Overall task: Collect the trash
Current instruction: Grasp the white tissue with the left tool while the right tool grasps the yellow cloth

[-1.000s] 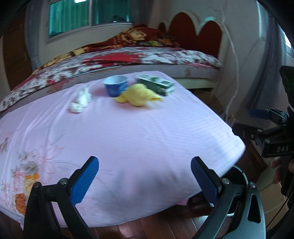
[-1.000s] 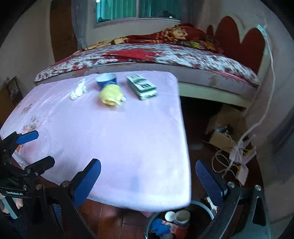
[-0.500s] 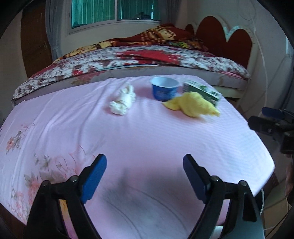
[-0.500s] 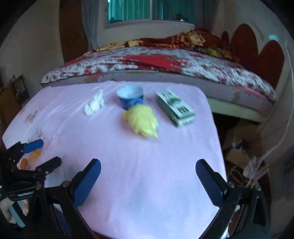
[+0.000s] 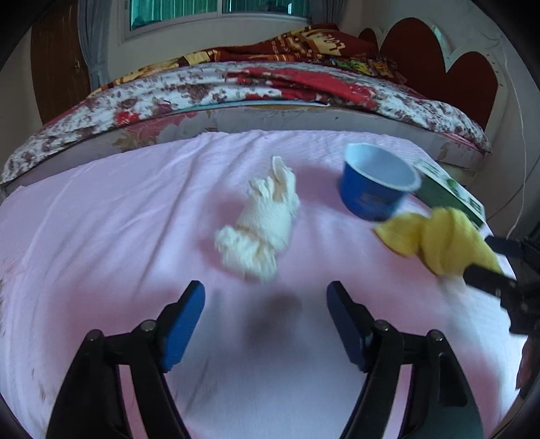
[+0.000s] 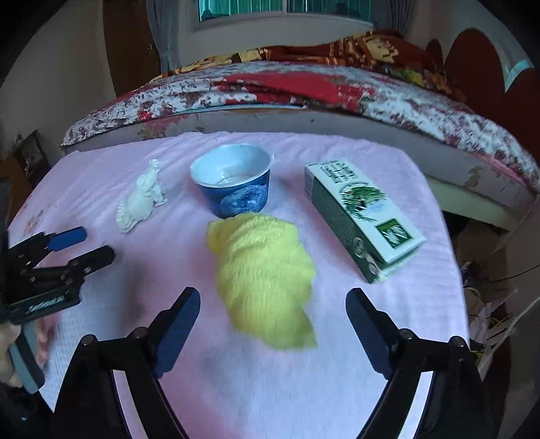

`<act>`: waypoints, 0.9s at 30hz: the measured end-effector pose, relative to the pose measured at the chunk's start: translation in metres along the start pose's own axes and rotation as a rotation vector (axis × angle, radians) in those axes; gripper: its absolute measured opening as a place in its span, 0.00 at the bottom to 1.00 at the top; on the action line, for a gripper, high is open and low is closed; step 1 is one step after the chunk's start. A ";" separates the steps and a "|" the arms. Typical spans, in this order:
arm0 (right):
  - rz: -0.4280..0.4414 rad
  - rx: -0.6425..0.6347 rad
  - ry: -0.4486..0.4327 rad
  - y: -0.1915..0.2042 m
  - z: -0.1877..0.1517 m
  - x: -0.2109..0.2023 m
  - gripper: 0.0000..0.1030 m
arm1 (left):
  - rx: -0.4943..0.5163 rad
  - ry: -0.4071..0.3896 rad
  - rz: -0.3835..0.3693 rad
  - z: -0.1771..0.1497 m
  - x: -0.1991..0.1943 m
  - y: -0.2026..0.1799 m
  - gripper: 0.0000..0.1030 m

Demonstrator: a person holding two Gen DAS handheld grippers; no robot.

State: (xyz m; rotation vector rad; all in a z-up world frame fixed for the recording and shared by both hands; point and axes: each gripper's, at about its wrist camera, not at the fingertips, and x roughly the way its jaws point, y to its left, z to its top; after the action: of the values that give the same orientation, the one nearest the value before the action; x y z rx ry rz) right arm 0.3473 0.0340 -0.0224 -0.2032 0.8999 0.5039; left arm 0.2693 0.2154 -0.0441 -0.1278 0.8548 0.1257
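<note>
On a table with a pink cloth lie a crumpled white tissue, a blue paper cup, a yellow cloth and a green carton. My left gripper is open and empty, just short of the tissue. My right gripper is open and empty, its jaws on either side of the near end of the yellow cloth. The cup, tissue and carton lie beyond it. The left gripper also shows at the left of the right wrist view.
A bed with a red floral cover stands right behind the table. Its red headboard is at the right. Boxes and cables lie on the floor right of the table. A window is in the far wall.
Both grippers have moved forward over the table toward the trash. The left has closed in on the tissue, the right on the yellow cloth. Both stay open.
</note>
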 end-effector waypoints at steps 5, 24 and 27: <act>0.023 -0.002 0.028 0.003 0.009 0.020 0.65 | -0.021 0.037 -0.003 0.014 0.027 0.009 0.61; 0.004 -0.022 -0.031 0.005 -0.022 -0.036 0.34 | 0.108 -0.061 -0.050 -0.009 -0.041 -0.043 0.32; -0.001 -0.014 -0.040 0.003 -0.031 -0.049 0.34 | 0.113 -0.075 -0.056 -0.014 -0.054 -0.053 0.32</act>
State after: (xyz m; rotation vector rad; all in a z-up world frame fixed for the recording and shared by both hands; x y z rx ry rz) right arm 0.2993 0.0084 -0.0022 -0.2057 0.8575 0.5122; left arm 0.2327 0.1580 -0.0089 -0.0406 0.7809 0.0292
